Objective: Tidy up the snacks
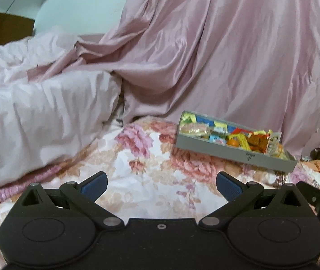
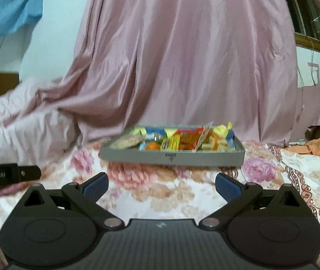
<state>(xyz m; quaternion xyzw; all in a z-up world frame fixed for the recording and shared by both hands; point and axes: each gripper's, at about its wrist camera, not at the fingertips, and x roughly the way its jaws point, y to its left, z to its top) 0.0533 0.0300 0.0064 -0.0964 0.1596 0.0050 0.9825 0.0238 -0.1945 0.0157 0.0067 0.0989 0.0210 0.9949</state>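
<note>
Floral bedspread (image 2: 160,193) underfoot, rumpled pale pink quilt (image 1: 42,117) at left, shiny mauve curtain (image 2: 182,67) draped behind, crumpled orange cloth (image 2: 317,148) lying at right, blue fabric (image 2: 9,6) hanging upper left.

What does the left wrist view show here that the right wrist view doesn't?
Only the left wrist view shows the left gripper with jaws wide apart, empty, and the bunched pale duvet large at its left. Only the right wrist view shows the right gripper, also open and empty, plus a blue cloth hanging top left. Both show the grey snack tray on the floral bedspread before the pink curtain.
</note>
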